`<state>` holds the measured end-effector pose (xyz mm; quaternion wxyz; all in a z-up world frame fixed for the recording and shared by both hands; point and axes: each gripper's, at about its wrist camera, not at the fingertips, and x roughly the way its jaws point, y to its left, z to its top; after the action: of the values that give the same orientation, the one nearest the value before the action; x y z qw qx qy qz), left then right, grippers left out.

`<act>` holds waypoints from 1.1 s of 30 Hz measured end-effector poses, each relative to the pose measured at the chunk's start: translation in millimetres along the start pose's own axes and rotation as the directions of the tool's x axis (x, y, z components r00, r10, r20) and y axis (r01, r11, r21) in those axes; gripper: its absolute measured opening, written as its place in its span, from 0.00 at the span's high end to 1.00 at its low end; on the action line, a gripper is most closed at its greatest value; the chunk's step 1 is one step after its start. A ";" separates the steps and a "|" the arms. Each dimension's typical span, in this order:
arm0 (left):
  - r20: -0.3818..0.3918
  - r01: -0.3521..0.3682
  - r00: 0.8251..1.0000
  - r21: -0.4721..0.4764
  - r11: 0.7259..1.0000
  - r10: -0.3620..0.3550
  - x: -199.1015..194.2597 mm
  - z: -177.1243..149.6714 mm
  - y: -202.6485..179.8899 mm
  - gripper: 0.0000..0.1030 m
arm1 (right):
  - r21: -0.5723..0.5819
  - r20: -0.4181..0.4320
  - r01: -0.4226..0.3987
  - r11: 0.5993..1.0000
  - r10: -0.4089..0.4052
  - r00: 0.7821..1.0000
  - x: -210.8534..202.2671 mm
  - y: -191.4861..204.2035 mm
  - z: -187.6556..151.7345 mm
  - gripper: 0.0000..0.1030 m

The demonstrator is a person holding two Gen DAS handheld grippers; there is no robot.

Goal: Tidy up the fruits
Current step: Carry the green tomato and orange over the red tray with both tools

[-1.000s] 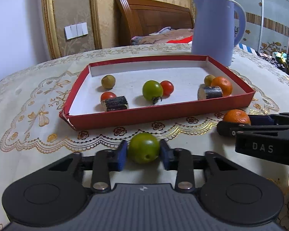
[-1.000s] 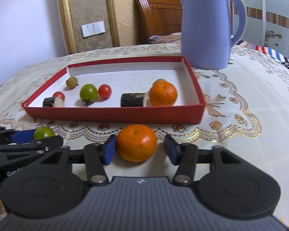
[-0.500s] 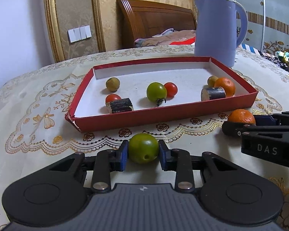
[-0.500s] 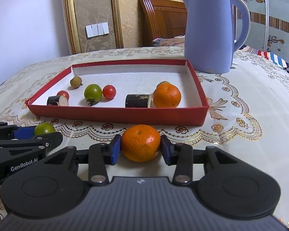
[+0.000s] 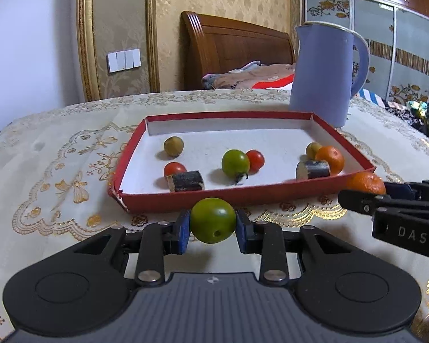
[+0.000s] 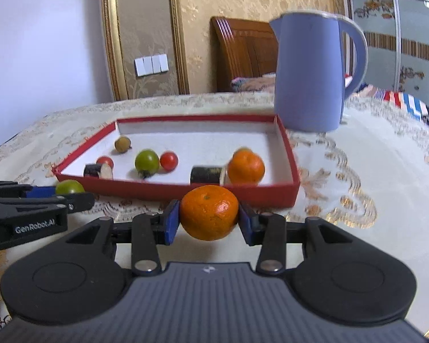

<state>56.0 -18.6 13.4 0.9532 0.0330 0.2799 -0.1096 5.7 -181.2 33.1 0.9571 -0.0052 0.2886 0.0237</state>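
Note:
My left gripper is shut on a green tomato, held just above the cloth in front of the red tray. My right gripper is shut on an orange mandarin, also lifted before the tray's near wall. Each gripper shows at the edge of the other's view with its fruit: the mandarin at the right, the green tomato at the left. Inside the tray lie a green tomato, two red tomatoes, two small olive-coloured fruits, a mandarin and two dark cylinder pieces.
A tall lilac jug stands on the table just behind the tray's far right corner. The table wears a cream cloth with gold embroidery. A wooden bed headboard and a wardrobe are behind.
The right gripper's jaws have closed onto the mandarin and lifted it a little. Both held fruits now appear higher against the tray's front wall.

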 end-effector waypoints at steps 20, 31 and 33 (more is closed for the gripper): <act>-0.014 -0.072 0.997 -0.042 0.996 0.072 57.1 52.5 0.7 0.70 | -0.030 0.020 0.068 0.997 -0.067 0.998 61.3 -0.8 50.5 0.60; -0.060 -0.092 0.994 -0.070 0.993 0.088 97.0 60.4 6.5 0.70 | -0.011 -0.072 0.104 0.995 -0.105 0.992 122.5 -2.6 64.0 0.60; -0.053 -0.111 0.993 -0.059 0.992 0.108 100.7 60.6 5.4 0.70 | -0.018 -0.076 0.113 0.993 -0.114 0.990 129.3 -2.7 64.9 0.60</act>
<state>171.6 -40.1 10.0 0.9510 0.0218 0.3046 -0.0478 149.2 -176.9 15.7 0.9450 -0.0291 0.3245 -0.0293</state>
